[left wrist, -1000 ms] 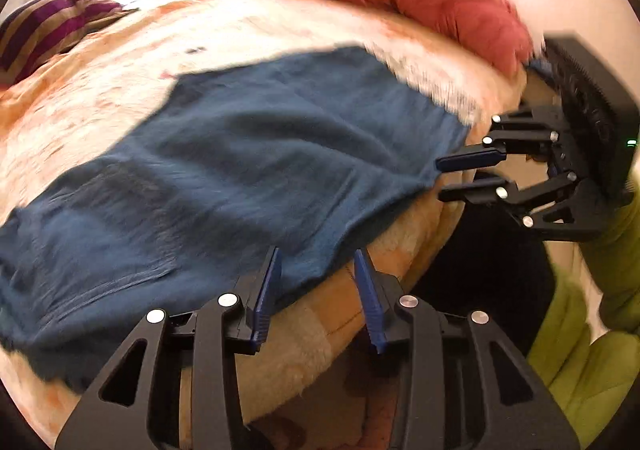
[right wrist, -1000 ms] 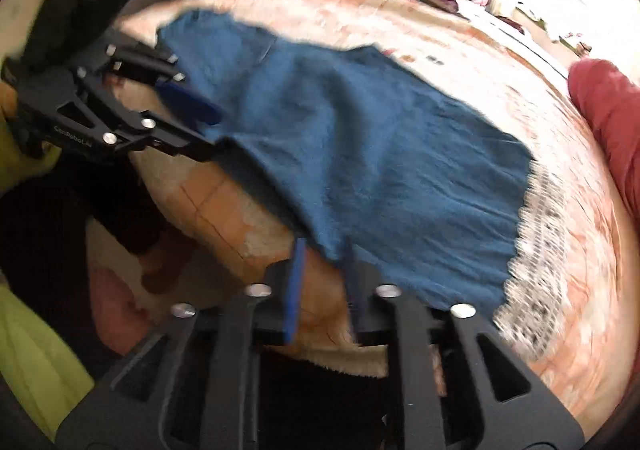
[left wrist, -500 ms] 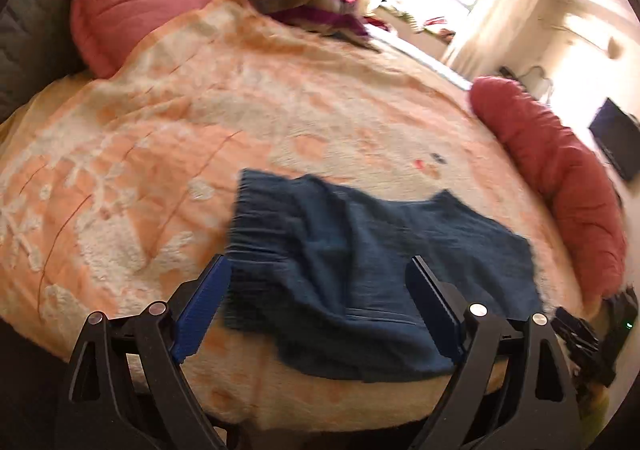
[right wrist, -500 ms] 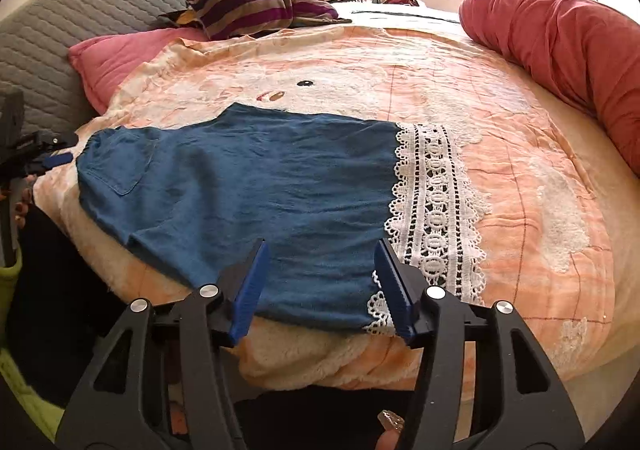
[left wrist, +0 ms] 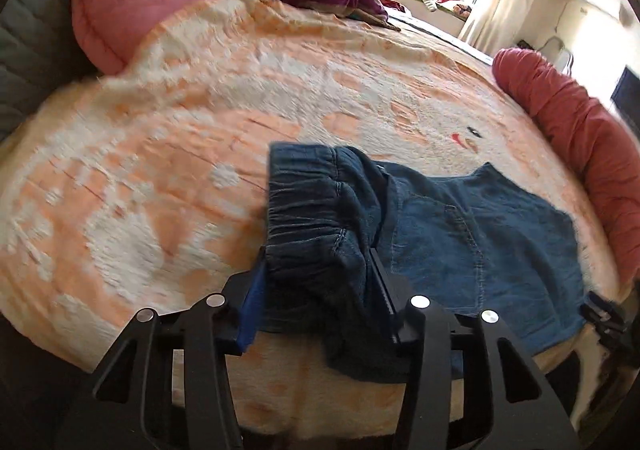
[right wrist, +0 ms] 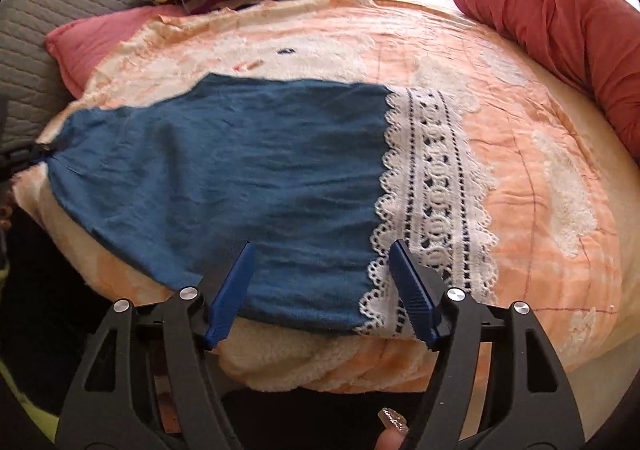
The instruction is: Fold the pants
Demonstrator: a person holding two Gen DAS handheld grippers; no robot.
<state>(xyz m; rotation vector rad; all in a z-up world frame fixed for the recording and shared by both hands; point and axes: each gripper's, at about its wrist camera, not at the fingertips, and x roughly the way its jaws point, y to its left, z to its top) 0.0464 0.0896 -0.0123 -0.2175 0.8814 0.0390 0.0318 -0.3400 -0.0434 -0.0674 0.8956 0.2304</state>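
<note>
At the bed's near edge, the left gripper (left wrist: 320, 290) was closing on the gathered elastic waistband of the blue denim pants (left wrist: 480, 234). The right gripper (right wrist: 320, 282) hung apart and widening above the lace-trimmed hem, gripping nothing. Beyond the pants stretched the peach-and-white fleece blanket (right wrist: 540, 138).

text: none legible | labels: none | brands: none

Blue denim pants (right wrist: 248, 166), lace-trimmed hem, spread flat near bed's edge, elastic waistband bunched up
</note>
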